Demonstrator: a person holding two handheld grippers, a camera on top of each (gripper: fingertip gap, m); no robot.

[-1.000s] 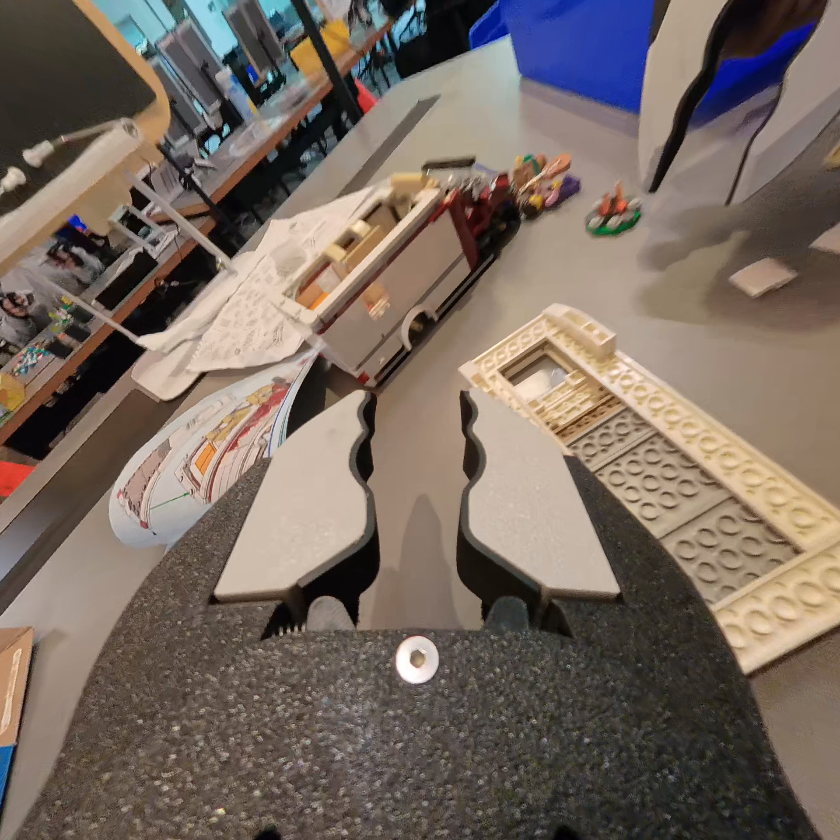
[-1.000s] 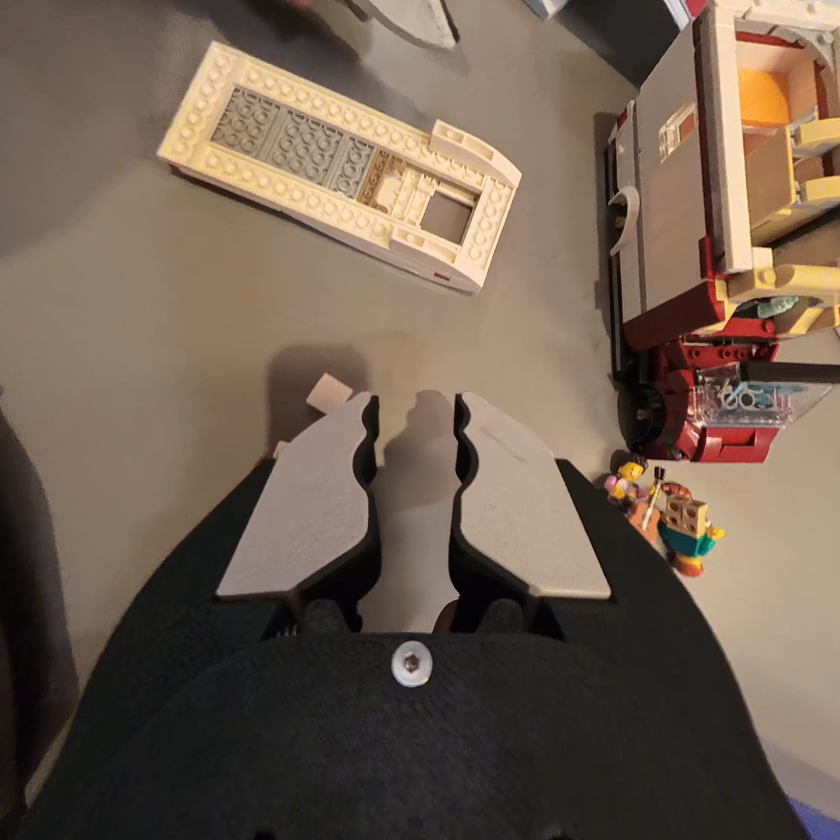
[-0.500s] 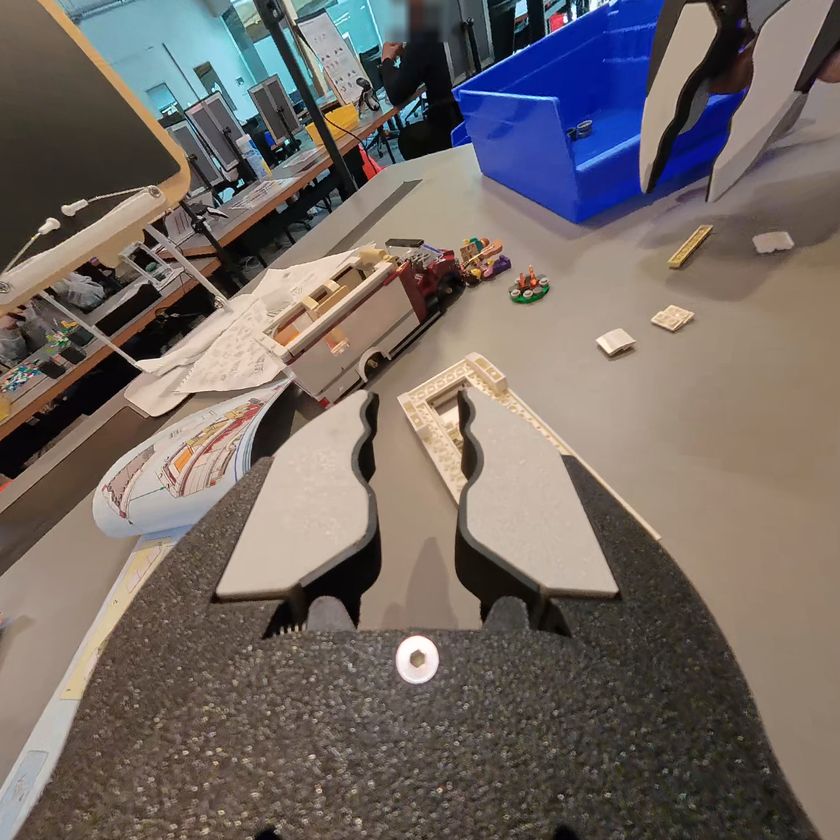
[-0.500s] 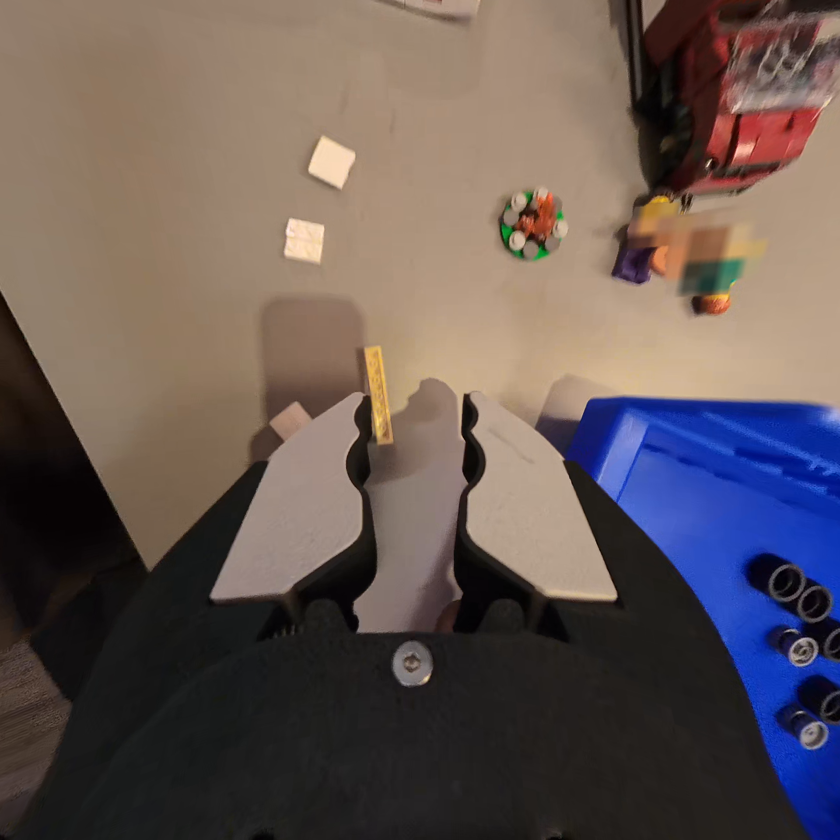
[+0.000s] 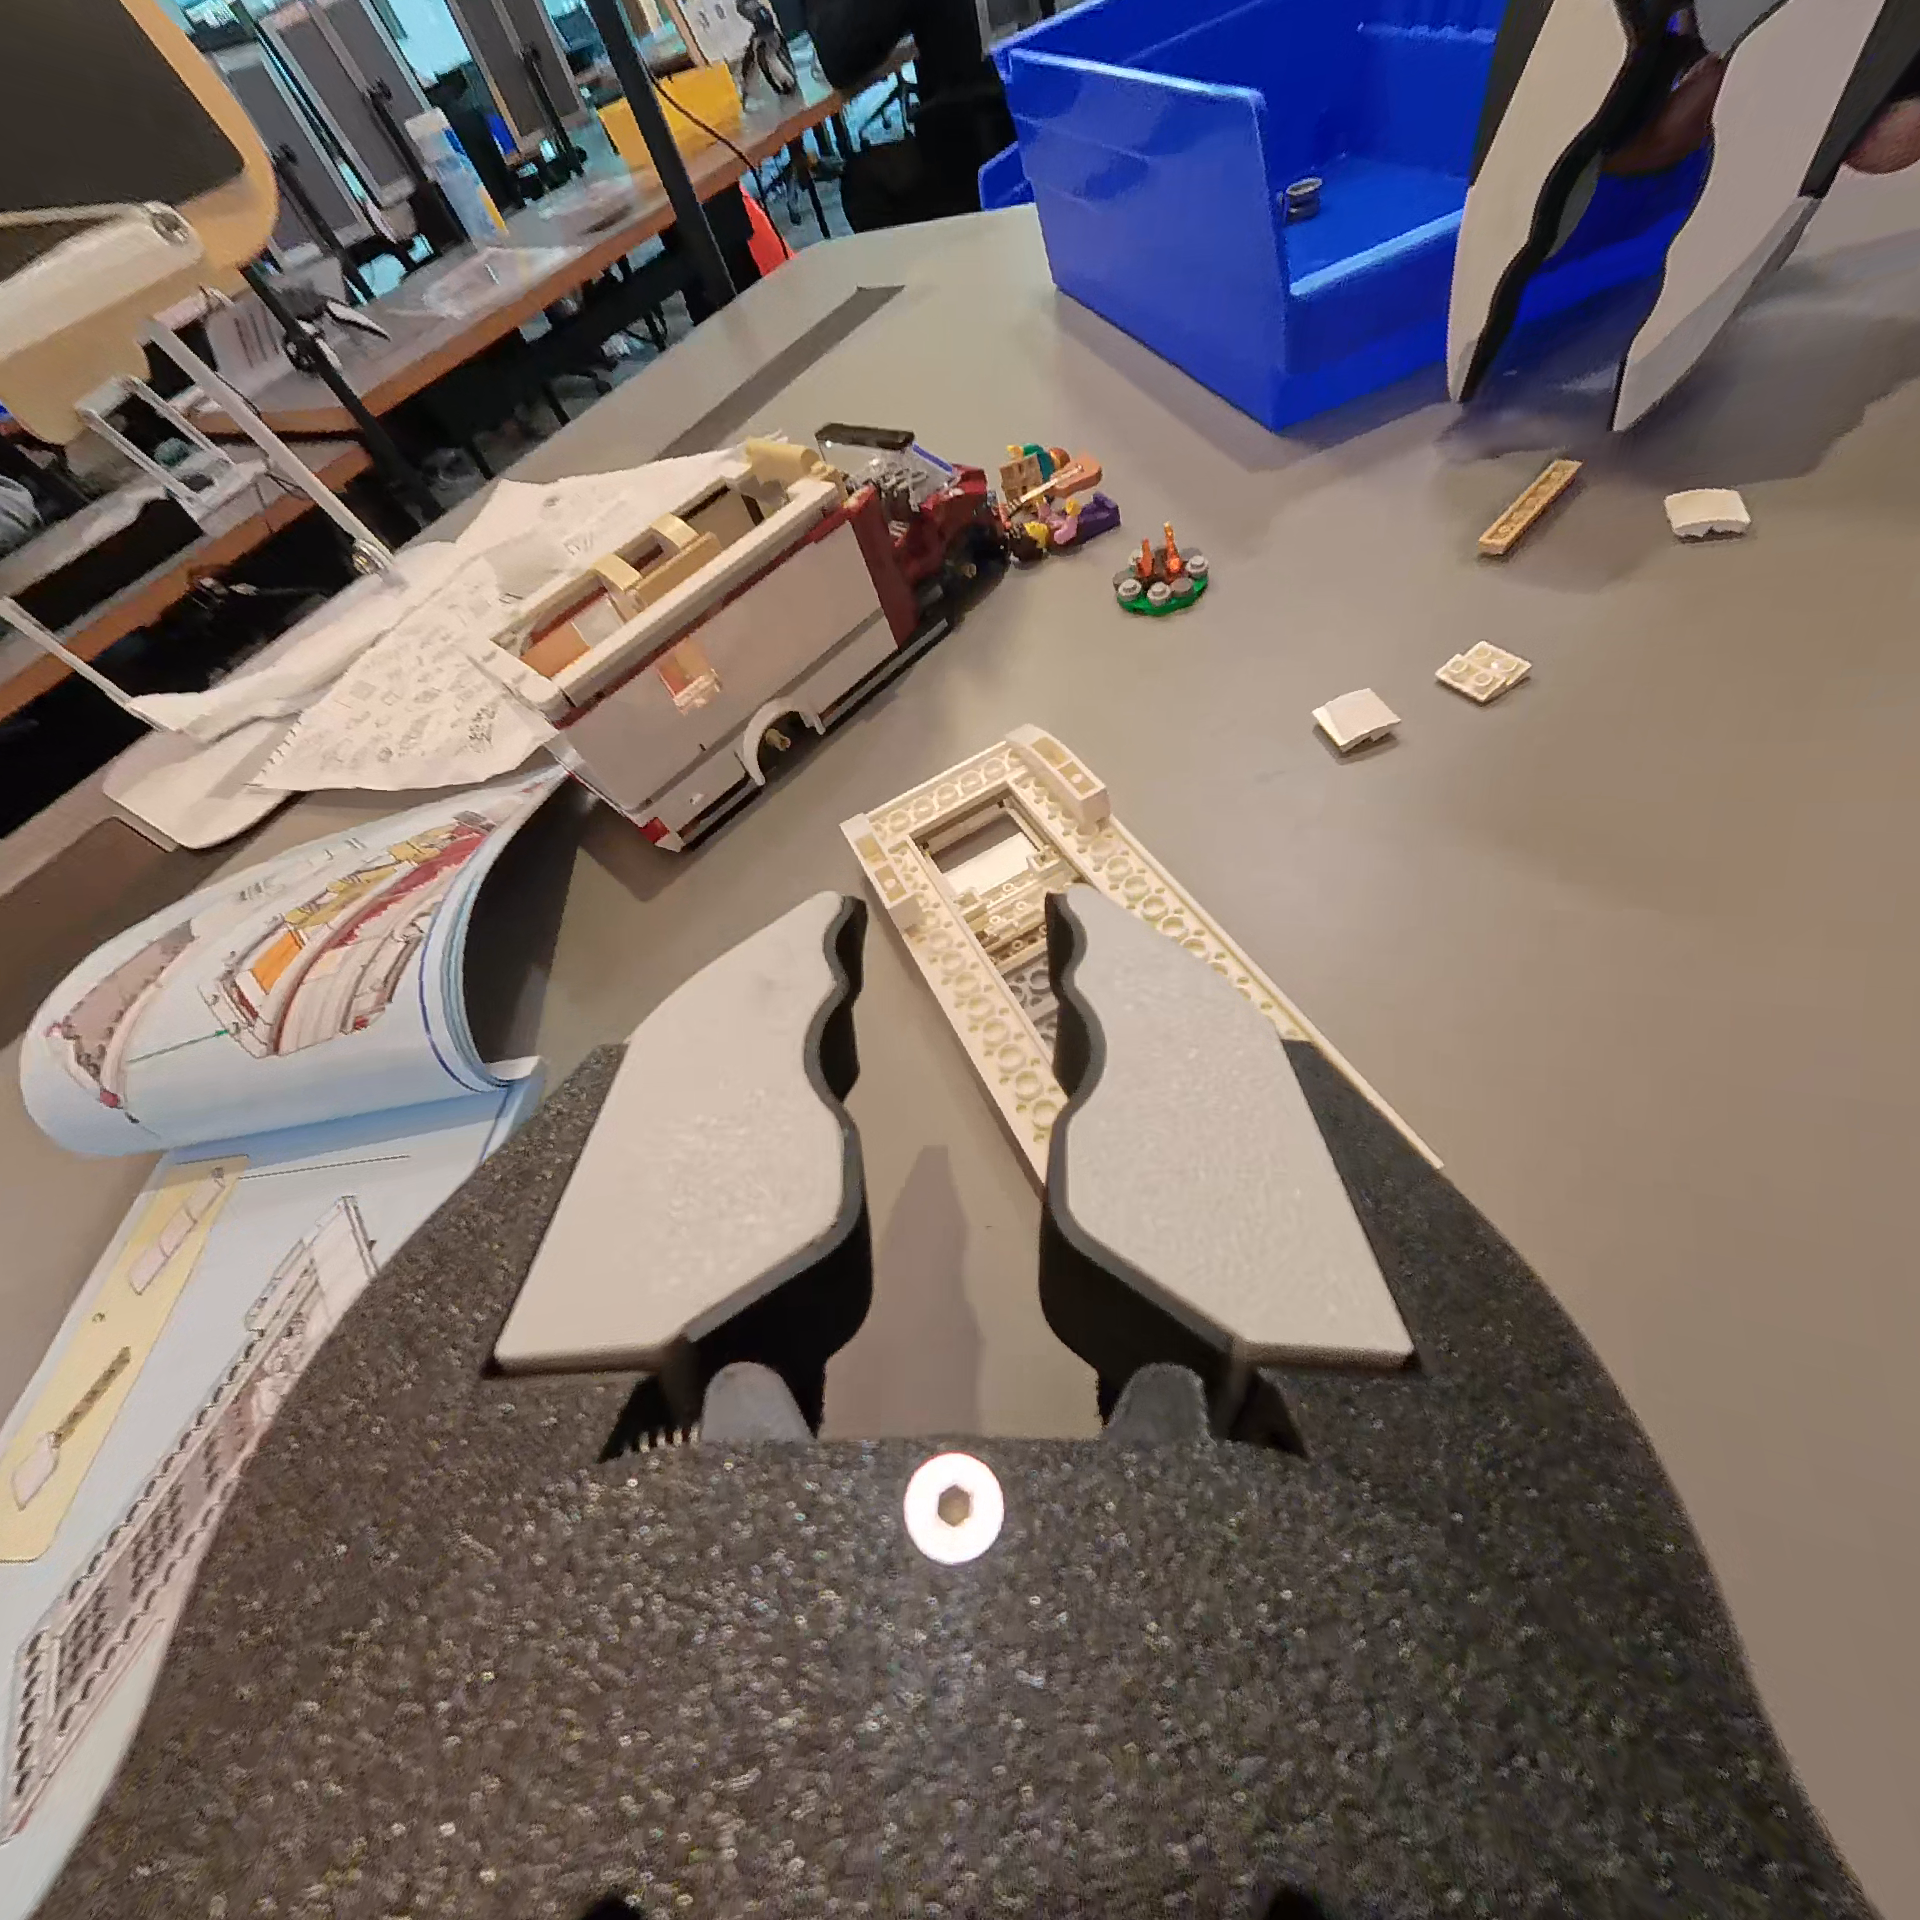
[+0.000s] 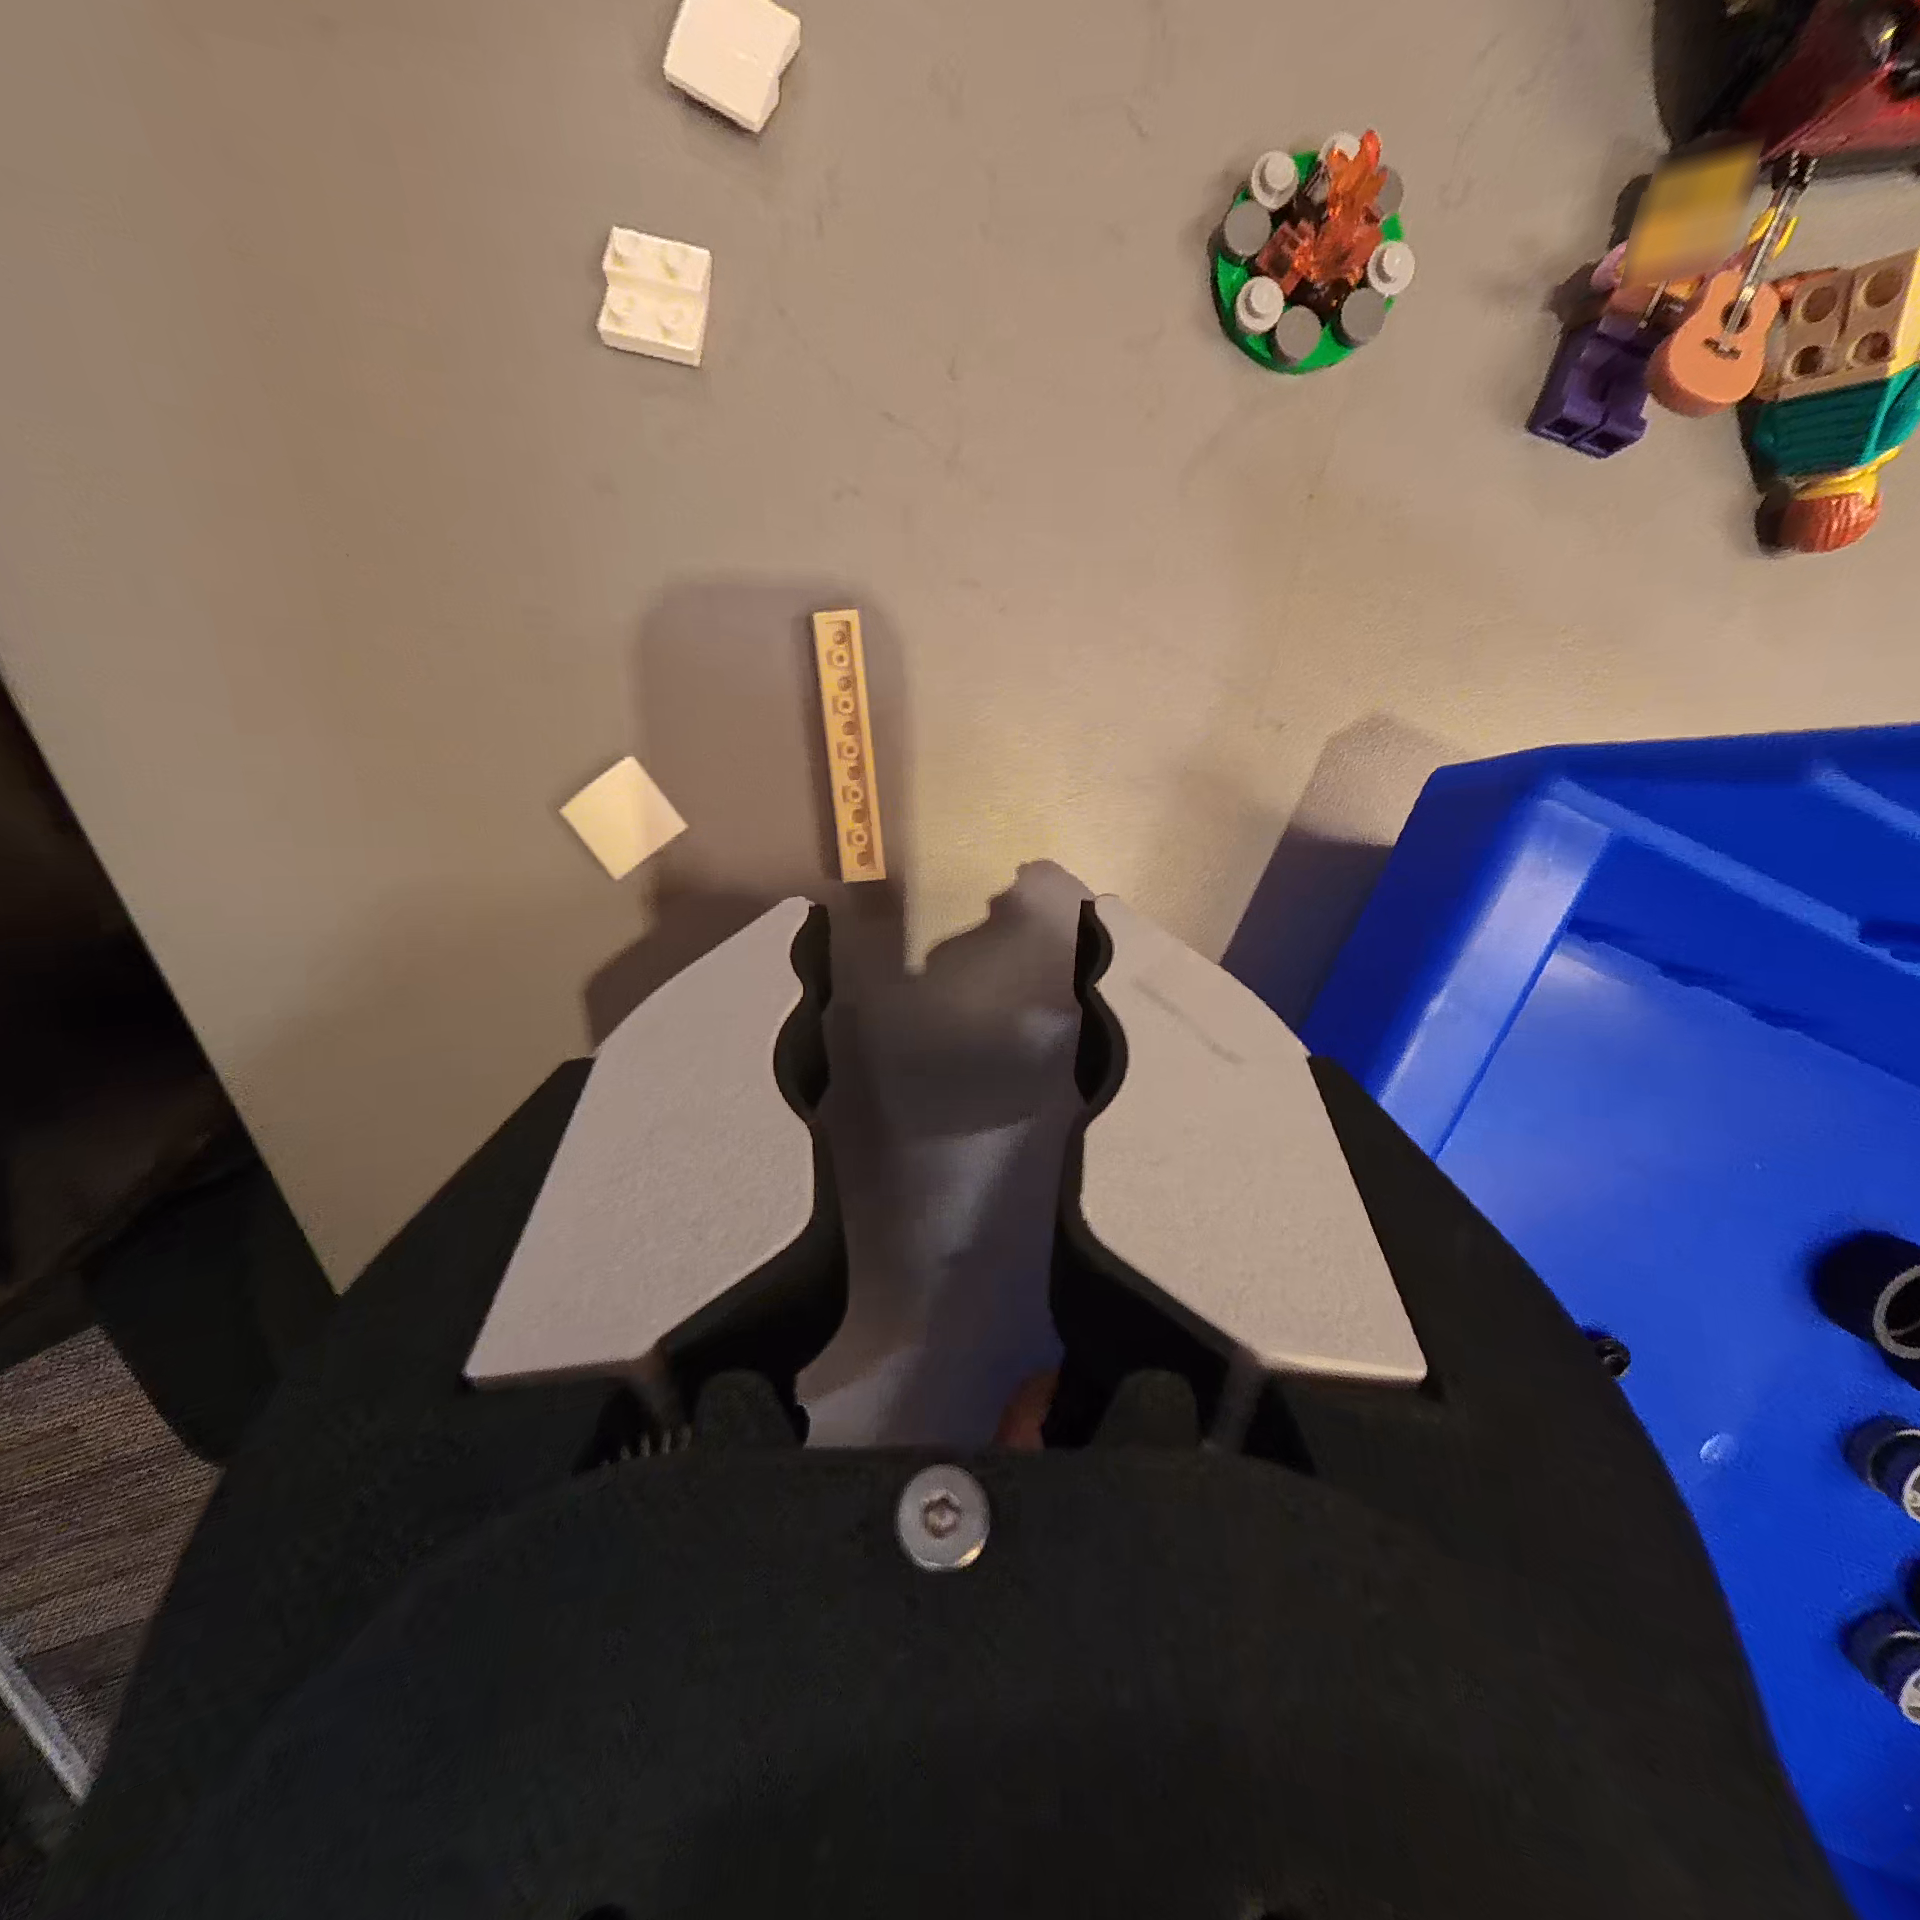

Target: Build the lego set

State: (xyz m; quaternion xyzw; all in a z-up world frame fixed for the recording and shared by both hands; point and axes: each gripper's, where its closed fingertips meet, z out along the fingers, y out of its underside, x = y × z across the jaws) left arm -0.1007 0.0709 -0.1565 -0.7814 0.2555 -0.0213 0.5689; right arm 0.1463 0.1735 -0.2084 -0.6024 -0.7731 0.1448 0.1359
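Both claws stood open and bare: the right gripper [image 6: 951,904], parted wider than a second earlier, had swung from the white studded roof panel [image 5: 1039,873] at mid-desk to the tan strip [image 6: 850,743] beside the blue bin [image 6: 1621,1039], while the left gripper [image 5: 951,914] hovered over that panel.
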